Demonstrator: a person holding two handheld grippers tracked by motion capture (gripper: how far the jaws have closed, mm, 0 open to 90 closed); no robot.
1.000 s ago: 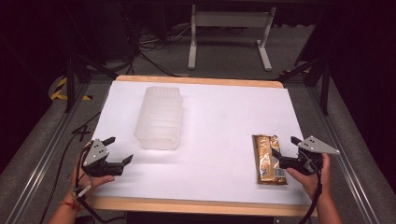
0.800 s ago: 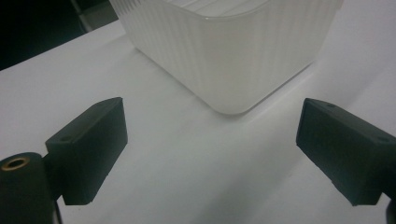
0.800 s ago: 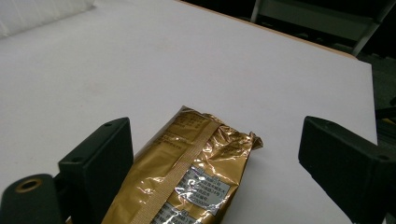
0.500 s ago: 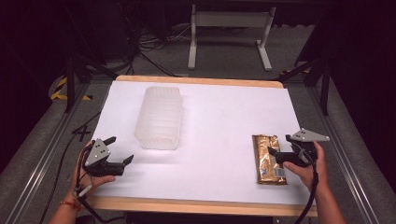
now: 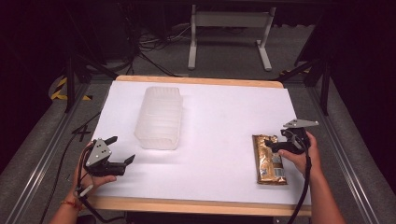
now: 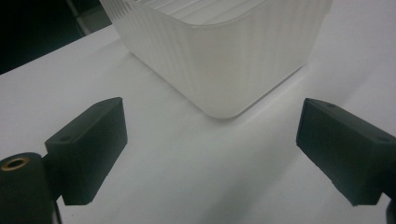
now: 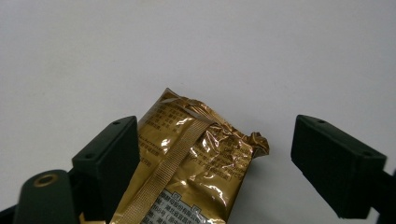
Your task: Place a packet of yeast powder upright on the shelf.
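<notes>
The desk, covered in white, is occupying the centre of the high view. The translucent ribbed bin is standing left of centre, open side up, with its near wall also showing at the top of the left gripper view. The gold foil packet is lying flat at the lower right of the high view, long axis running toward the frame bottom, well apart from the bin.

The right gripper is hovering at the packet's far end. In the right gripper view its fingers are standing spread, with the crimped end of the packet lying between them and running under the left-hand finger; nothing is being pinched yet.

The left gripper is being held at the lower left, near the bin's near corner, its fingers spread wide and gripping nothing.

Judged step in hand: grasping the packet, probably for transfer to the bin.

Procedure:
1. Centre the packet's width between the fingers before closing.
2. Lower until the fingers are bracketing the foil just above the desk.
3. Close on the filled body rather than the thin crimped seal, which is likely to slip.
4. Close gently; crinkled foil deforms easily.
5. Keep the left gripper ready to steady the bin.
</notes>
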